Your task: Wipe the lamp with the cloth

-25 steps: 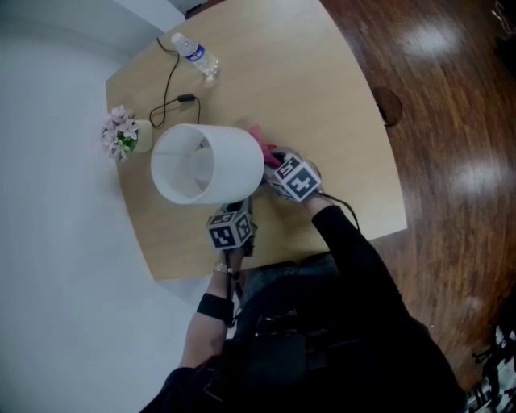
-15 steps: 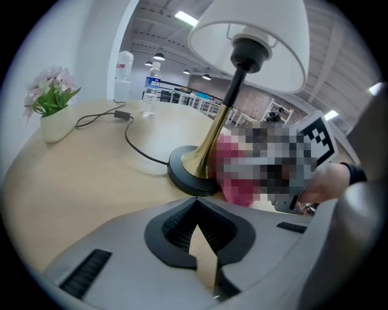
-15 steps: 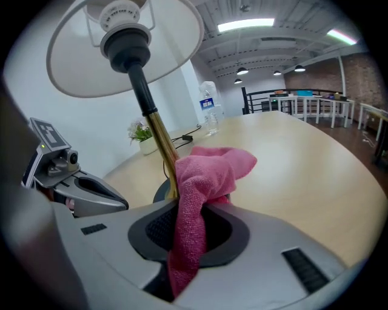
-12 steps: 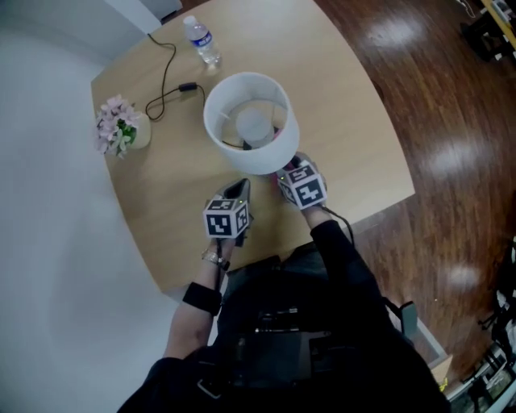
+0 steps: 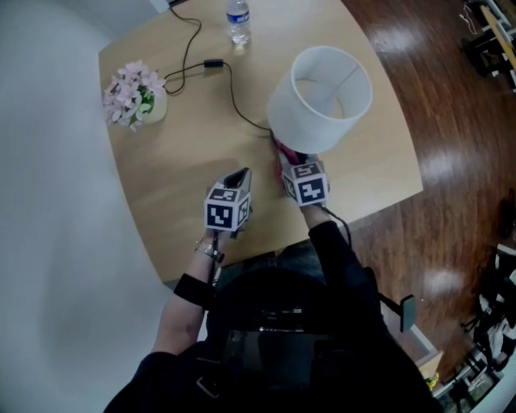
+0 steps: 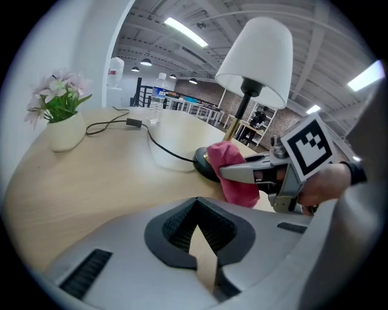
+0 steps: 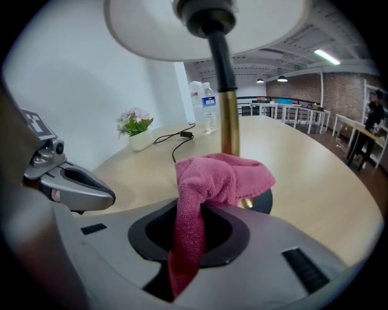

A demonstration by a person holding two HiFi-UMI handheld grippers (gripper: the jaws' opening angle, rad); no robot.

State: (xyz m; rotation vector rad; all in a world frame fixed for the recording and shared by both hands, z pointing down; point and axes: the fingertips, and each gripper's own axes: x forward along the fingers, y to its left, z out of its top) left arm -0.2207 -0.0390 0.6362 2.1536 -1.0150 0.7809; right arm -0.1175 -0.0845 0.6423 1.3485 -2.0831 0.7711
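Your right gripper (image 7: 187,245): fingers grasping cloth (image 7: 224,175), bunched just ahead over lamp (image 7: 229,121) base. Your left gripper (image 6: 201,245): fingers clenched together.

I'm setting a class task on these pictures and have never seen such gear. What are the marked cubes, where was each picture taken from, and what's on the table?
There is no robot here. A person holds a two-jaw hand tool in each hand: the left gripper and the right gripper. The marked cubes are parts of them. One picture comes from a camera on the person's head, looking down. The other two come from cameras riding on each gripper, looking along its jaws. On the table stand a lamp, a pot of flowers and a bottle, with a cable lying across it. The right gripper's jaws are shut on a pink cloth, close to the lamp's base. The left gripper's jaws are shut and empty.
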